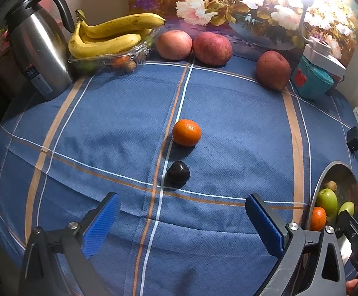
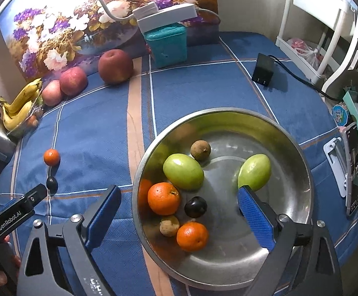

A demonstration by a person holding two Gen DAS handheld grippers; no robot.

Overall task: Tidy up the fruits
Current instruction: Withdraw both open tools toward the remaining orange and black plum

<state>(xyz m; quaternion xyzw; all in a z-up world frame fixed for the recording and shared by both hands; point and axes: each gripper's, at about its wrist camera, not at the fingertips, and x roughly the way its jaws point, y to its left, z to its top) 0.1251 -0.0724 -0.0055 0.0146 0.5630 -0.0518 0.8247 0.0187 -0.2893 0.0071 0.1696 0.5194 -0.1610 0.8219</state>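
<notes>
Hovering over the steel bowl [image 2: 228,113] — right tool [image 2: 179,209] spread wide, empty.

kettle [image 1: 37,49]: steel, black handle, parked at the far left corner of the table
tablecloth [image 1: 119,123]: blue with tan and white stripes
painting [image 2: 80,24]: big flower picture leaning against the wall
teal box [image 2: 169,45]: white gooseneck lamp [image 2: 159,16] sitting on top
black adapter [image 2: 263,70]: cord trailing off right
white shelf [image 2: 327,24]: off the table's right side
</notes>
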